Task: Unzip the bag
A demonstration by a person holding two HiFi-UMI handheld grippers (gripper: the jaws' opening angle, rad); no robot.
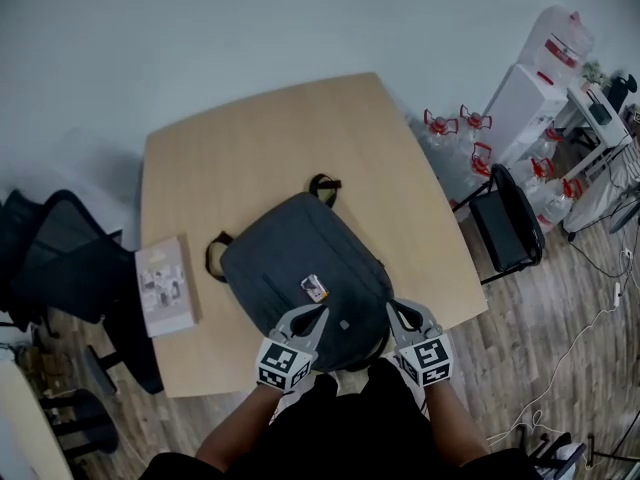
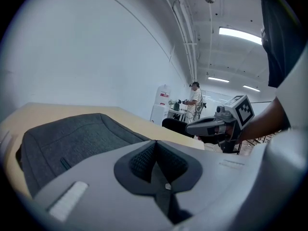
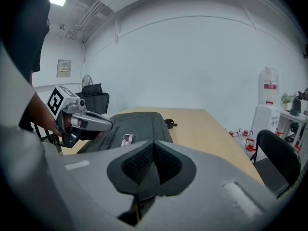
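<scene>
Closest to the person, the left gripper (image 1: 316,315) and the right gripper (image 1: 397,310) sit side by side over the near end of the dark grey fabric backpack (image 1: 290,253). Each gripper view shows its 2 jaws pressed together with nothing between them. Whether either tip touches the fabric cannot be told.

The backpack lies flat on the light wooden table (image 1: 300,128), its near end at the table's near edge. A small white-and-red tag (image 1: 314,288) lies on its top face just beyond the left gripper's tip, and 2 black strap loops (image 1: 323,186) show at its far end and left side. A pale rectangular booklet (image 1: 165,286) lies to its left, apart from it. Beyond the table's right edge stand a black chair (image 1: 510,223) and a cluster of clear water bottles with red handles (image 1: 455,138).

This looks like the approach step: no zip pull is held and the bag appears fully closed. No view shows the pull itself clearly, so finding it comes first. The next move likely calls for both pairs of jaws to spread, 1 to pinch the fabric beside the zip and steady the bag, the other to close on the small pull and draw it along the track. A slack bag would slide or bunch without that bracing.
</scene>
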